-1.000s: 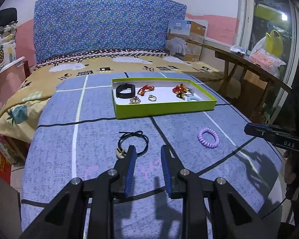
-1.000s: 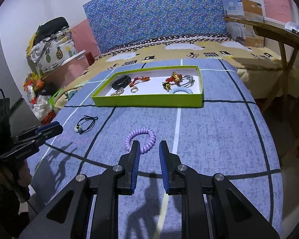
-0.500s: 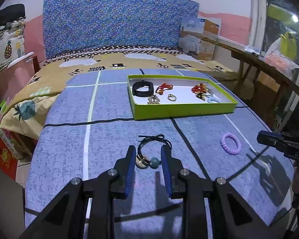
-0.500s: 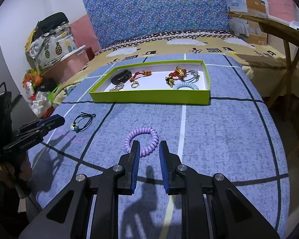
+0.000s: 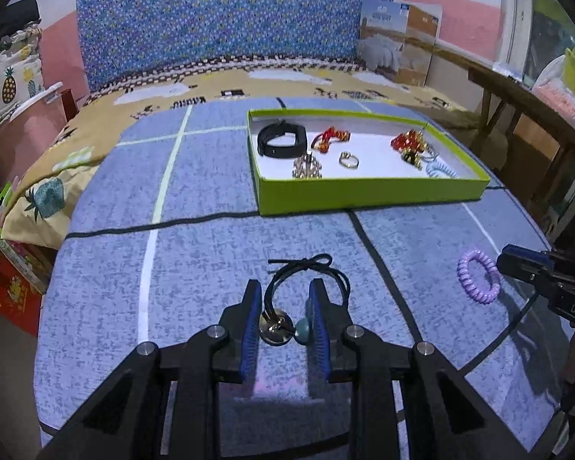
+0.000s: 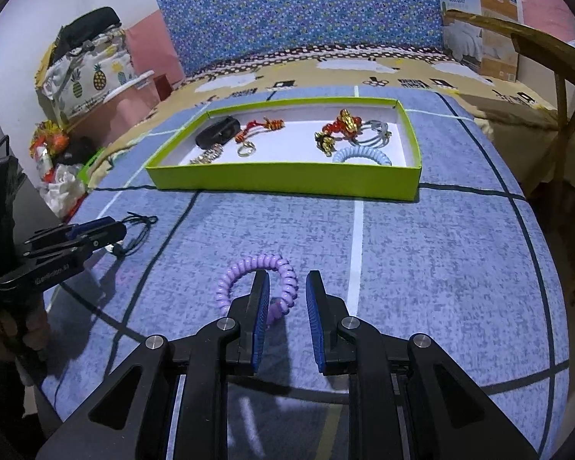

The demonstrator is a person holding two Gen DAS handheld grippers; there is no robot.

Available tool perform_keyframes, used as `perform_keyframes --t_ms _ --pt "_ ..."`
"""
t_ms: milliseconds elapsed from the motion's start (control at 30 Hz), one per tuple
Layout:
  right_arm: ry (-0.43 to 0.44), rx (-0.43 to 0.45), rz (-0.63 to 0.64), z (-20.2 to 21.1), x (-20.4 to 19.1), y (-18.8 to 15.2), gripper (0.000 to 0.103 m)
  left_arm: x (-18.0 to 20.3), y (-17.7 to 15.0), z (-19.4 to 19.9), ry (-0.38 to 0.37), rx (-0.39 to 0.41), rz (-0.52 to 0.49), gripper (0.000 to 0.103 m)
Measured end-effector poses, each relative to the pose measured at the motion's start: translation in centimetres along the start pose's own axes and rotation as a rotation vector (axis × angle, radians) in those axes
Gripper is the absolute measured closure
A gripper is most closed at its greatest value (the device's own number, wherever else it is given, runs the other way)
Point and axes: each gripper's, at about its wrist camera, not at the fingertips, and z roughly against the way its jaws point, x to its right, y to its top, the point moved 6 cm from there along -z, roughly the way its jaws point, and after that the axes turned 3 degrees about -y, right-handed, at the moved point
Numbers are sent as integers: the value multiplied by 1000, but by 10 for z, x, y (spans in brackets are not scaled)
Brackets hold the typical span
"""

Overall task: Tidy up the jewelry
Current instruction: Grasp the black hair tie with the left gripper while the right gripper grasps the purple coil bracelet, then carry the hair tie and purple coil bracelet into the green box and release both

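Note:
A black cord bracelet with a gold disc and a teal bead (image 5: 287,326) lies on the blue bedspread. My left gripper (image 5: 283,295) is open, its fingers either side of the disc and bead. A purple spiral hair tie (image 6: 245,272) lies on the bedspread; it also shows in the left wrist view (image 5: 479,281). My right gripper (image 6: 287,283) is open, its jaws astride the tie's right side. A green tray (image 5: 364,191) beyond holds several pieces of jewelry.
The tray (image 6: 287,180) holds a black band (image 5: 281,140), a ring (image 5: 349,161), red charms (image 5: 406,142) and a pale blue spiral tie (image 6: 362,155). A wooden table (image 5: 517,88) stands at the right. The bed edge drops off at the left.
Both grippers moved forward and down. The cord bracelet's disc and bead now sit between the left fingers, and the purple tie's side between the right fingers.

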Motion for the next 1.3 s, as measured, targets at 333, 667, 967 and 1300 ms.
perform_keyframes --t_ms 333,667,967,1300 --pt "-35 -61 76 -13 -11 -4 83 4 -4 -8 2 -43 -17 93" --pt "-70 -38 91 -6 -10 -6 94 16 -5 1 -52 -16 -37 100" --pt "-49 32 49 13 -6 2 94 30 0 22 -130 53 -46 101" --pt "-21 72 27 22 -6 14 94 38 16 33 -163 99 -47 101"
